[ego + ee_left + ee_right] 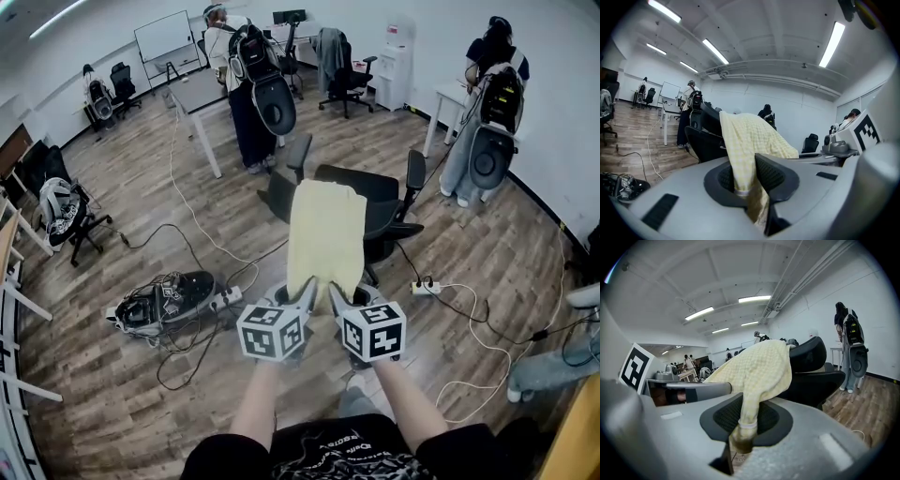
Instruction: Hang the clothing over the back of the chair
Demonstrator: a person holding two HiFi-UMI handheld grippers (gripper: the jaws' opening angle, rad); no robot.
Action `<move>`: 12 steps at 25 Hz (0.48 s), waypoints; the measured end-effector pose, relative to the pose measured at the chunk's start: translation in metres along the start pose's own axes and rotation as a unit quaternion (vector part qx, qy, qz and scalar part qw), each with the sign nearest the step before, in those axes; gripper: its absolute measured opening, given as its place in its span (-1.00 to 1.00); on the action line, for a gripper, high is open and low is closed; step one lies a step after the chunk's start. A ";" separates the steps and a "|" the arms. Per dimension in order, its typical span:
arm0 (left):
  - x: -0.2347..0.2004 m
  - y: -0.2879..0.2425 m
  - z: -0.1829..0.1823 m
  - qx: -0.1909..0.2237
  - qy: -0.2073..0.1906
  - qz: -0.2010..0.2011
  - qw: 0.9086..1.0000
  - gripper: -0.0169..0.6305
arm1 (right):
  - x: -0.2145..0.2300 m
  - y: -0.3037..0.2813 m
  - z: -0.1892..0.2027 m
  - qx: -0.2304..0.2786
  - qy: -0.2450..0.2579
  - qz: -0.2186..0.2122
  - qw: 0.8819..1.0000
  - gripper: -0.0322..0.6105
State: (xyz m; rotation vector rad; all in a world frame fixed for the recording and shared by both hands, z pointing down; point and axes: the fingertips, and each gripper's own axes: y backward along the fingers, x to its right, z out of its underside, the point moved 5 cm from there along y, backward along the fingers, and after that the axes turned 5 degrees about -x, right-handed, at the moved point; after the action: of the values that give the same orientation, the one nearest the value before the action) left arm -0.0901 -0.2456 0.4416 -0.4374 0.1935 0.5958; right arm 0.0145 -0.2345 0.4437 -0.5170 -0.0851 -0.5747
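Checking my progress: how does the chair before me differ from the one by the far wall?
The near chair bears yellow clothing; the far chair bears a grey garment. The near chair's clothing is gripped by the left tool and right tool; the far chair's hangs free. Both are black, with armrests.

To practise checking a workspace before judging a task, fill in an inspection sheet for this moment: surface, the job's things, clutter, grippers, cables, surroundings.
Surface: wooden floor; no table in use.
Job's things: yellow garment stretched from the grippers over the back of the black chair.
Clutter: dark backpack rig lying on the floor at left.
Grippers: left gripper and right gripper each shut on a near corner of the garment.
Cables: white cable and power strip at right; black cable at left.
Surroundings: one person by a desk, another person near the wall, whiteboard, more office chairs.
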 end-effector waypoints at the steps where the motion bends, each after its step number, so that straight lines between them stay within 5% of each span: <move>1: -0.001 -0.002 0.002 -0.003 0.003 0.000 1.000 -0.78 | 0.002 -0.001 0.002 0.002 -0.004 0.000 1.000 -0.74; 12: -0.009 -0.019 0.019 -0.017 0.021 -0.014 1.000 -0.77 | 0.016 -0.021 0.019 -0.010 -0.014 0.004 1.000 -0.72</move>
State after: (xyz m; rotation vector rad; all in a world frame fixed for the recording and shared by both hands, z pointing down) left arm -0.0852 -0.2559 0.4681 -0.4840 0.2169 0.5641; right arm 0.0180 -0.2481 0.4734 -0.5453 -0.1046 -0.5618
